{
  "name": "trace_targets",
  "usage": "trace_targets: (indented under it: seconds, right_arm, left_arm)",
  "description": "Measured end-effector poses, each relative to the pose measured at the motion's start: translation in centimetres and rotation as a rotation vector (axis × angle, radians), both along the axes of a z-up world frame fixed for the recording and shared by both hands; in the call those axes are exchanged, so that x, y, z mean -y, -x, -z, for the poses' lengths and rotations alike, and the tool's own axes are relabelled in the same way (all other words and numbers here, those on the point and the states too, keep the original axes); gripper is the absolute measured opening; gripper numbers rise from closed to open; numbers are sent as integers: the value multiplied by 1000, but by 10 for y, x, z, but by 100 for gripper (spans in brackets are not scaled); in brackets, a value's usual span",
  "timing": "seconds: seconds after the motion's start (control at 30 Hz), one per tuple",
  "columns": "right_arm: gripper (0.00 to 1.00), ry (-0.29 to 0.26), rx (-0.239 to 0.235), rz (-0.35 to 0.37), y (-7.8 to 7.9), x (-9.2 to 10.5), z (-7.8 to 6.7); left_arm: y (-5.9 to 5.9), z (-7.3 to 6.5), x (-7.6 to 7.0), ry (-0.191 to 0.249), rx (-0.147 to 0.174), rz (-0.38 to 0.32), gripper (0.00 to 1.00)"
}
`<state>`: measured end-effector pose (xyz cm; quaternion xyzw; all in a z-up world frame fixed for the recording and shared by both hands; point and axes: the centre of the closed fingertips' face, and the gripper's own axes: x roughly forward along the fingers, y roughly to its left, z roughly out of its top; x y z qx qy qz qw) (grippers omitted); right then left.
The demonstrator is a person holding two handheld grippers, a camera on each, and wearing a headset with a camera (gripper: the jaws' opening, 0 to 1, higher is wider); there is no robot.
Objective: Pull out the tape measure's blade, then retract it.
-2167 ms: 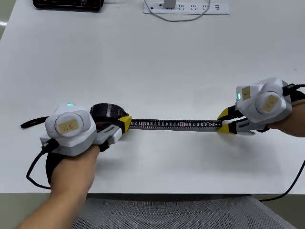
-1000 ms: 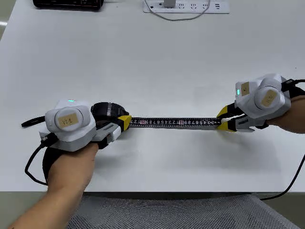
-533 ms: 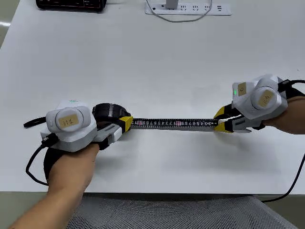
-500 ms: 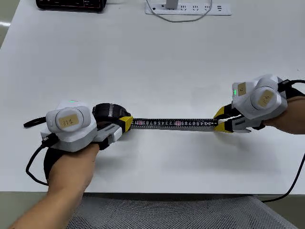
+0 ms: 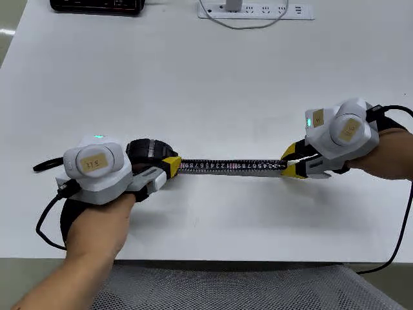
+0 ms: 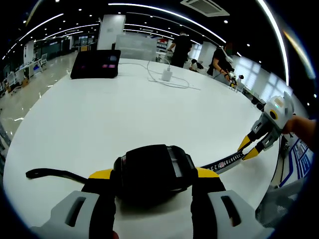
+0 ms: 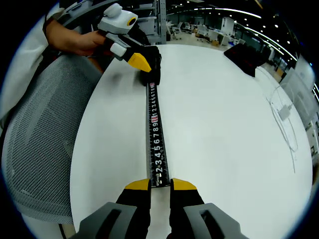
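At lower left of the head view the left hand [image 5: 100, 226] comes up from the bottom edge, wrist straight, and points the left gripper [image 5: 161, 166] to the right, low over the table [image 5: 206, 84]. Its yellow-tipped jaws clamp the round black case [image 5: 147, 151] of the tape measure. In the left gripper view the case [image 6: 154, 172] sits squeezed between the two jaws of the left gripper [image 6: 155, 174], and a black strap [image 6: 50, 174] trails off to the left.

The blade [image 5: 229, 166] runs level from the case across mid-frame, its numbers readable in the right gripper view [image 7: 156, 134].

At right the right hand [image 5: 387, 155] enters from the frame edge and aims the right gripper [image 5: 286, 163] leftward. Its jaws stand narrow, pinching the blade's free end. In the right gripper view that end lies between the tips of the right gripper [image 7: 160, 185].

The table is plain white. A power strip [image 5: 258, 10] with a cable lies at the top edge, and a dark device [image 5: 97, 5] at upper left. A grey mesh chair [image 5: 226, 287] shows along the bottom. The left gripper view shows a large lit hall with people [image 6: 182, 47] standing behind the table.

The case's far side is hidden by the left gripper in the head view; the blade's hook cannot be made out.
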<state>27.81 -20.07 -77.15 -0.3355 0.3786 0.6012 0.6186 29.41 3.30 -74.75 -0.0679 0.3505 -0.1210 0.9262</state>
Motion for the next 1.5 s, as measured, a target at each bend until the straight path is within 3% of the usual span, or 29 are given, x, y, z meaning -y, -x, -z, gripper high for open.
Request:
trace_targets:
  seconds: [1.5]
  right_arm:
    - [10,-82,-7,-13,-1,-52,-7]
  left_arm:
    - [0,0,-1,16,-2,-6,56]
